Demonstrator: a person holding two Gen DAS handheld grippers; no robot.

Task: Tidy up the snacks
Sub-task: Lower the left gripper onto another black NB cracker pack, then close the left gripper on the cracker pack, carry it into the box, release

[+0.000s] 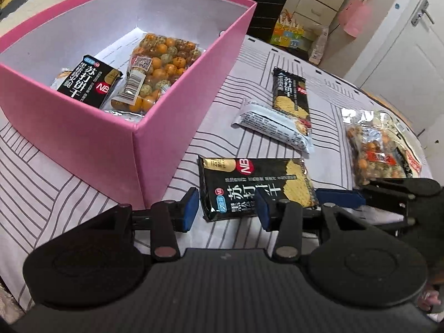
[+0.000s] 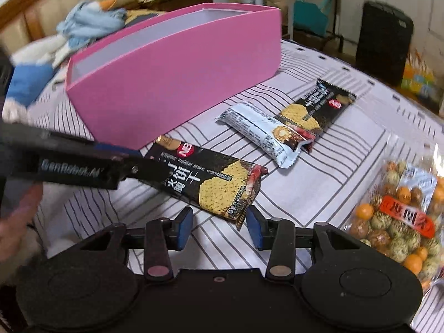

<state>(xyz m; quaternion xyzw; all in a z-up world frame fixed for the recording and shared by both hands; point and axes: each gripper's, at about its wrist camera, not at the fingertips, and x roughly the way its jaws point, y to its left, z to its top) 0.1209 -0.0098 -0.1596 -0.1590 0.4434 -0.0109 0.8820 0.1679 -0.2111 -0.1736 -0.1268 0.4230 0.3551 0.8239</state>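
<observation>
Left gripper (image 1: 226, 208) is standing spread, its blue pads straddling the near end of a black soda-cracker packet (image 1: 258, 186) lying flat on the striped sheet (image 1: 55, 172); whether the pads are touching the wrapper cannot be told. The packet is showing a red "NB" badge and white Chinese characters, partly covered by the right pad. Right gripper (image 2: 219, 223) is likewise spread, holding nothing, its pads just short of that packet's crimped corner. In the right wrist view the left gripper's arm is crossing over the packet, printed "GenRobot.AI", blurred.

Beyond, a pale blue-white bar wrapper (image 1: 274, 125) is overlapping a second black cracker packet (image 1: 291, 91); its small print is unreadable. To the right, a clear bag of coated nuts (image 2: 399, 208) is carrying a red label, cut off by the frame edge.

Farther left, the pink box (image 1: 83, 127) is holding another "NB" cracker packet (image 1: 88, 82) and a nut bag (image 1: 155, 75) with barcode sticker.
</observation>
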